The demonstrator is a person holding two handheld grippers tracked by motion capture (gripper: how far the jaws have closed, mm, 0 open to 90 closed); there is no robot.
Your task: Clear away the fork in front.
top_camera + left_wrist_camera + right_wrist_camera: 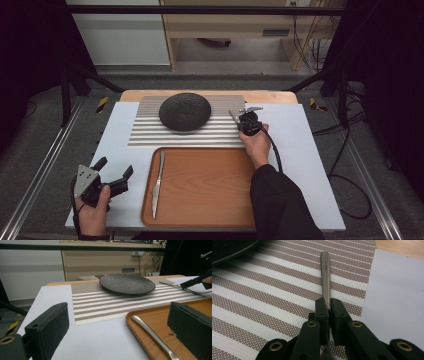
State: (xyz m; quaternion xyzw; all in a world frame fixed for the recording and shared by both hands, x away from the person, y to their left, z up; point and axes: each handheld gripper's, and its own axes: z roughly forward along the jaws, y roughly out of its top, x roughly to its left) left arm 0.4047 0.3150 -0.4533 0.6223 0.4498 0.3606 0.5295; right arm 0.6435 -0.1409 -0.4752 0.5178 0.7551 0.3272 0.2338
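Overhead and both gripper cameras share the striped placemat (186,131).

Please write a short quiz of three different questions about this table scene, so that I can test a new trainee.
1. True or false: the right gripper is shut on a slim silver metal utensil handle.
2. On what does the round black textured plate rest: A the brown wooden tray, B the striped woven placemat, C the bare white board?
3. Which thing lies in the tray?

Key: 1 true. 2 B. 3 A silver table knife, along the tray's left side.
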